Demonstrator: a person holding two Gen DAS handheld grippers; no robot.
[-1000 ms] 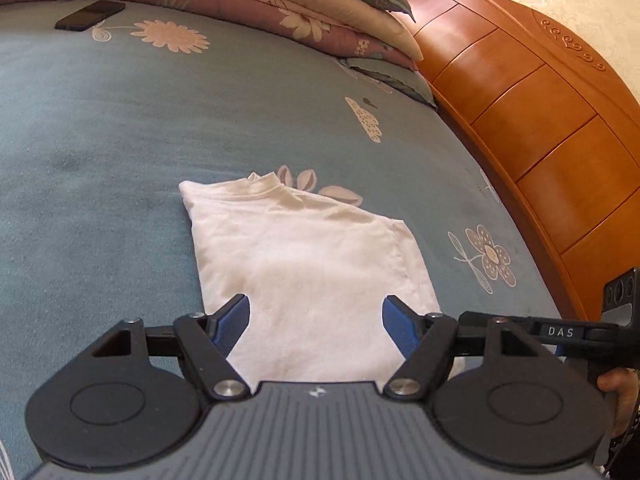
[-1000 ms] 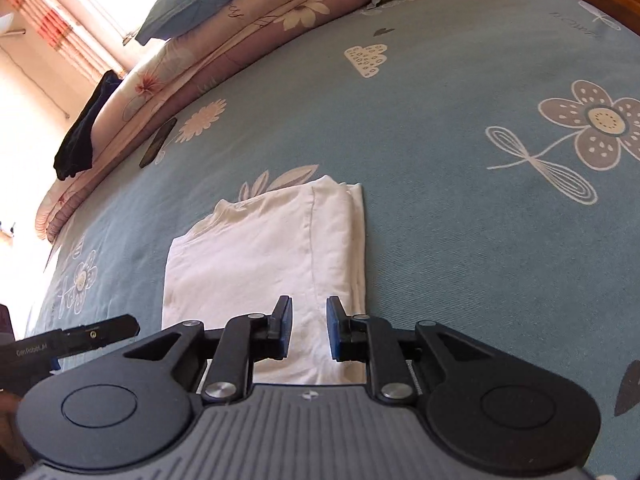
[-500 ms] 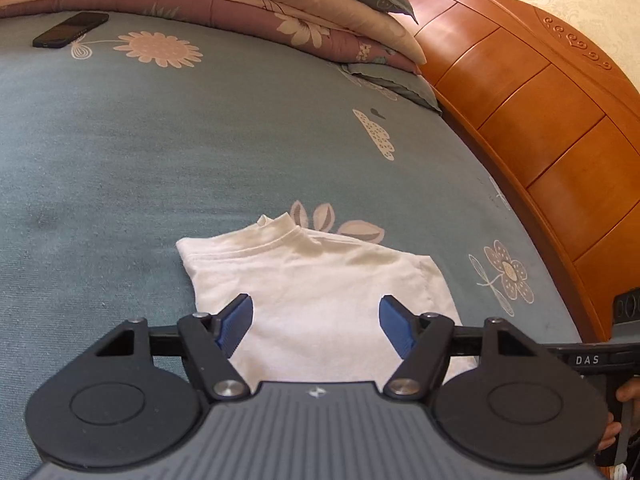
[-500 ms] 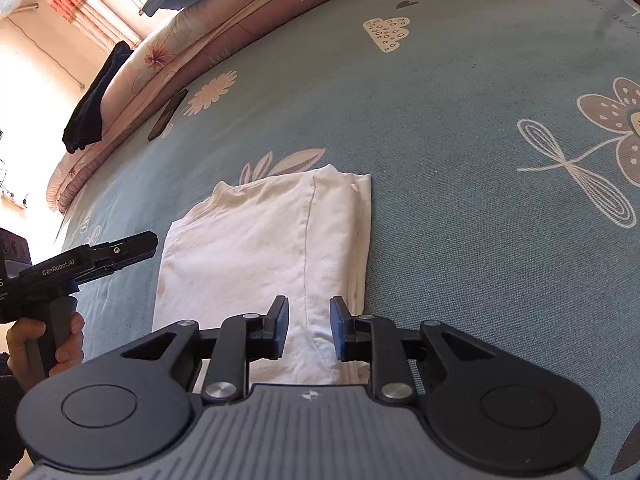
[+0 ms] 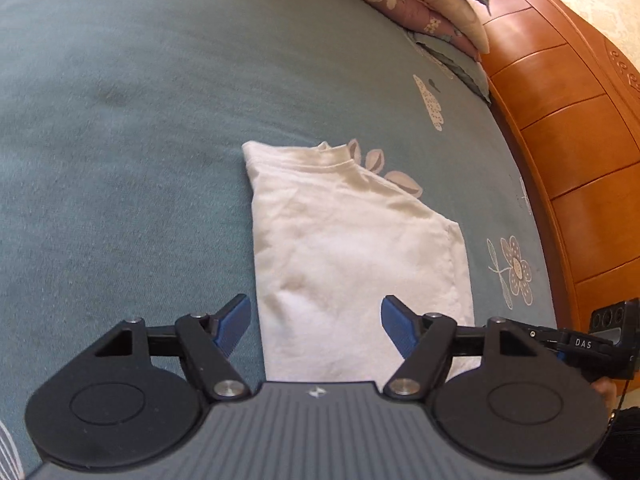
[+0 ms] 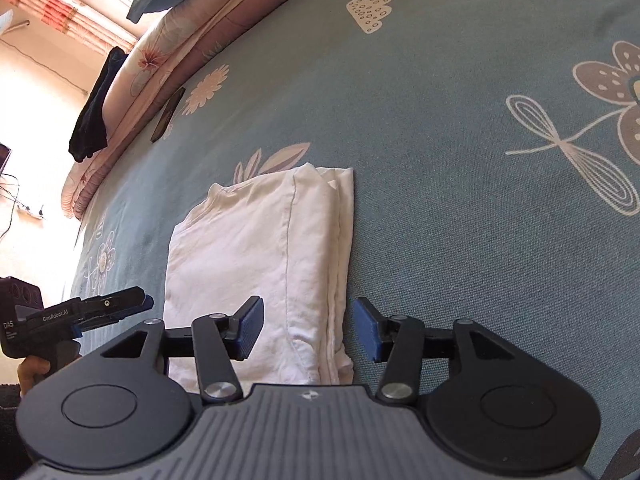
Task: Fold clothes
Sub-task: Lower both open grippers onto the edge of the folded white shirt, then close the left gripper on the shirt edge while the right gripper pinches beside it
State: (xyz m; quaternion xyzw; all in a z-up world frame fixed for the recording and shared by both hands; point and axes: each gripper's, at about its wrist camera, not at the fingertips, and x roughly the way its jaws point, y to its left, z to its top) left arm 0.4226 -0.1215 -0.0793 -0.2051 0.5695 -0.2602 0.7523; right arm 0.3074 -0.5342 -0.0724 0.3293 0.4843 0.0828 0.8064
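Grippers both tilt down over the near end of a folded white shirt [image 5: 352, 248] lying on the blue flowered bed [image 5: 120, 160]. The left gripper [image 5: 316, 324] is spread wide, its pads clear of the cloth. The right gripper [image 6: 308, 326] has jaws opening astride the shirt's right folded edge, gripping nothing. Each camera body hides the shirt's near hem. A hand [image 6: 30, 372] under the left gripper's handle is mostly cut off.

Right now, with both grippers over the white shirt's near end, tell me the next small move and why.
Probably lower both and pinch the near hem. The left gripper is open, the right gripper is opening, and the half-folded white shirt lies flat beneath them, unheld.
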